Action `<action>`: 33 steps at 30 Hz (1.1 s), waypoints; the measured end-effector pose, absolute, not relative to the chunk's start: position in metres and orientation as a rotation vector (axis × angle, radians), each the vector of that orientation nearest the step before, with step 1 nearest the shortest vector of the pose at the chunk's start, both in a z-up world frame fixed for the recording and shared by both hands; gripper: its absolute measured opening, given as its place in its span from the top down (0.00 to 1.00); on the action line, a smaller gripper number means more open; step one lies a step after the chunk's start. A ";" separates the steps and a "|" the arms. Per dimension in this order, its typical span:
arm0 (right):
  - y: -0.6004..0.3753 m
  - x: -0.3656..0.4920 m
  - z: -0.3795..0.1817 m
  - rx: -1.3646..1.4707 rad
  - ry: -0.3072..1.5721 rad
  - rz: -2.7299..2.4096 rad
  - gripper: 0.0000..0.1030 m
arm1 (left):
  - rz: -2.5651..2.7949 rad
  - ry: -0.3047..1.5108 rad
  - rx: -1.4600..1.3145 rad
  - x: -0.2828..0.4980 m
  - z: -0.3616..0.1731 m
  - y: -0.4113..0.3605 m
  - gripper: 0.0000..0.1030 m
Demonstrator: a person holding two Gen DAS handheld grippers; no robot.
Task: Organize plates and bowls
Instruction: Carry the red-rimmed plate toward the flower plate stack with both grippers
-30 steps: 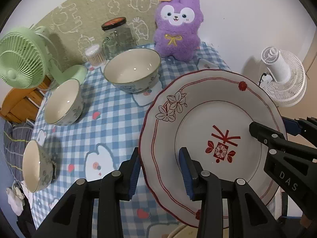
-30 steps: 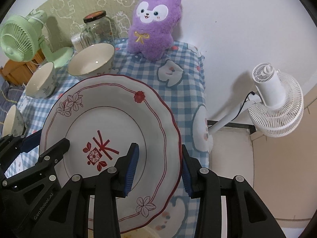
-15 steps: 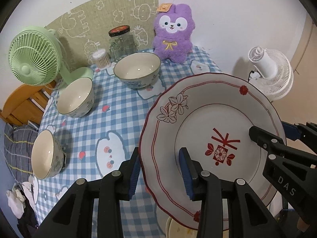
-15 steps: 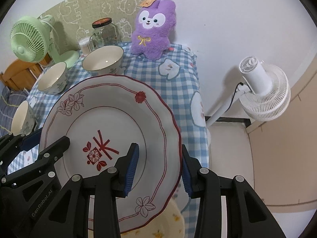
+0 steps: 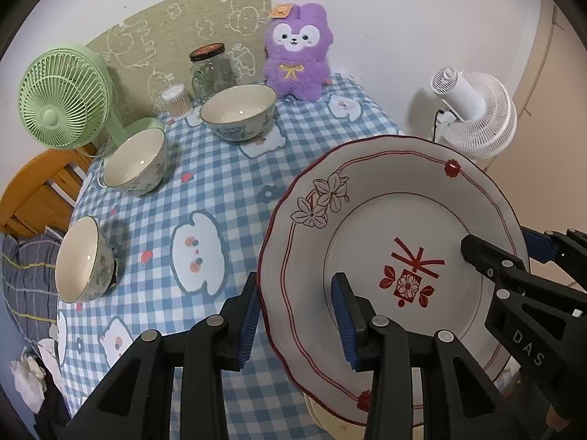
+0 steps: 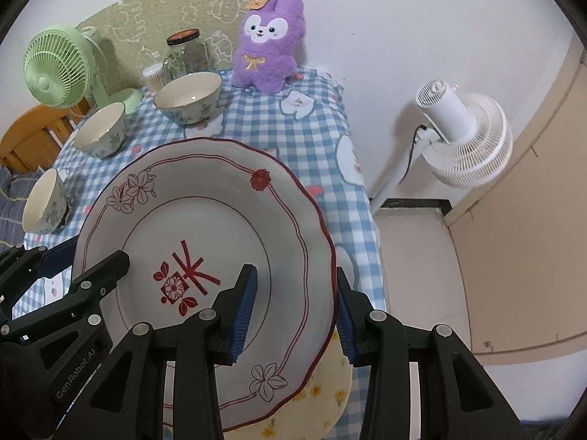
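Large white plate with red rim line and flower print is held in the air over the near right corner of the counter, tilted. Left claw is clamped on the plate's left rim, one pad under, one on the face. Right claw is clamped on the opposite rim the same way. A yellow-flowered plate lies on the counter beneath it. Three bowls stand well apart from the plate: big bowl near the purple plush toy, second bowl by the green fan, third bowl at the left edge.
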State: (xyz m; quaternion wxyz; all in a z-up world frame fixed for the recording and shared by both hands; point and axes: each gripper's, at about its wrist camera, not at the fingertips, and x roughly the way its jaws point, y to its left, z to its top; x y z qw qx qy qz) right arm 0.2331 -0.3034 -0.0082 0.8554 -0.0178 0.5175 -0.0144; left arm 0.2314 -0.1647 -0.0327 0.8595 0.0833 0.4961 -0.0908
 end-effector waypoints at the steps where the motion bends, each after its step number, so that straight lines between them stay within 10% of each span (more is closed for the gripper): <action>1: -0.304 0.230 -0.010 -0.036 1.091 -0.034 0.58 | -0.193 1.043 0.177 0.229 -0.034 -0.165 0.63; 33: -0.335 0.179 -0.080 0.063 1.176 -0.109 0.58 | -0.280 1.131 0.260 0.177 -0.100 -0.192 0.63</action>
